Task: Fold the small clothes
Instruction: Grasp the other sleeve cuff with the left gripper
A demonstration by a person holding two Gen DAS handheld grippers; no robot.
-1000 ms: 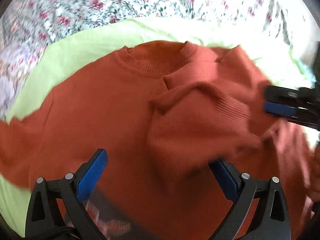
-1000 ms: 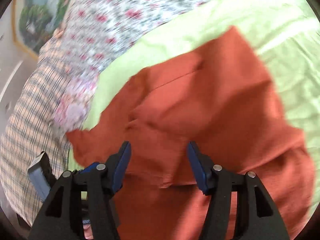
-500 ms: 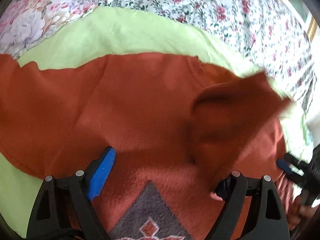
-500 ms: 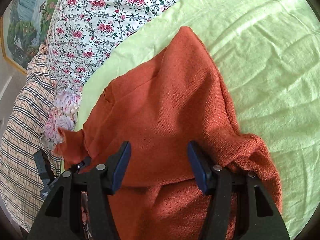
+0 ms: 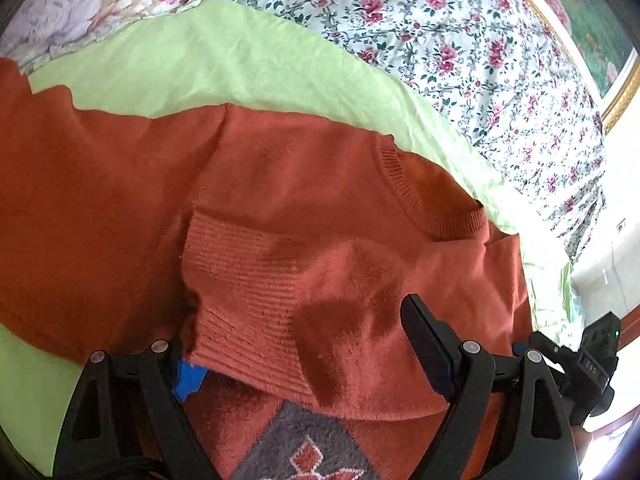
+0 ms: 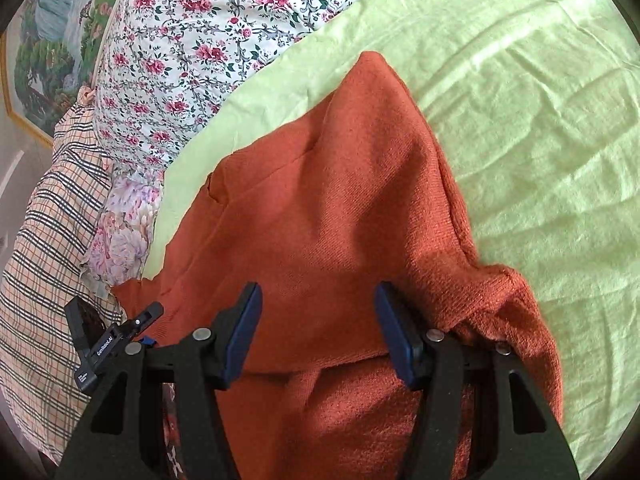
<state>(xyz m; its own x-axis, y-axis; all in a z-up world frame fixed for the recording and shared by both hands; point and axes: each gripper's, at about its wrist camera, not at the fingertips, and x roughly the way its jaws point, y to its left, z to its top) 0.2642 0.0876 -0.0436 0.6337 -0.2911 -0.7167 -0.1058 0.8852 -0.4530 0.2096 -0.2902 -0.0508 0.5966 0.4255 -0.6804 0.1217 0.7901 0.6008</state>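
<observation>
A rust-orange knit sweater lies on a light green sheet. Its ribbed cuff is folded over the body, and its neckline points right. A grey patterned patch shows at the bottom. My left gripper is open, jaws wide, with the folded sleeve lying between them and covering the left blue pad. My right gripper is open above the sweater, holding nothing. It also shows in the left wrist view at the right edge.
A floral quilt lies beyond the green sheet. A checked blanket and a framed picture are at the left of the right wrist view. The left gripper shows there at lower left.
The sleeve that was lifted and carried over the sweater now lies flat on its body. Both grippers stay open, and the left one has shifted over the folded cuff.
</observation>
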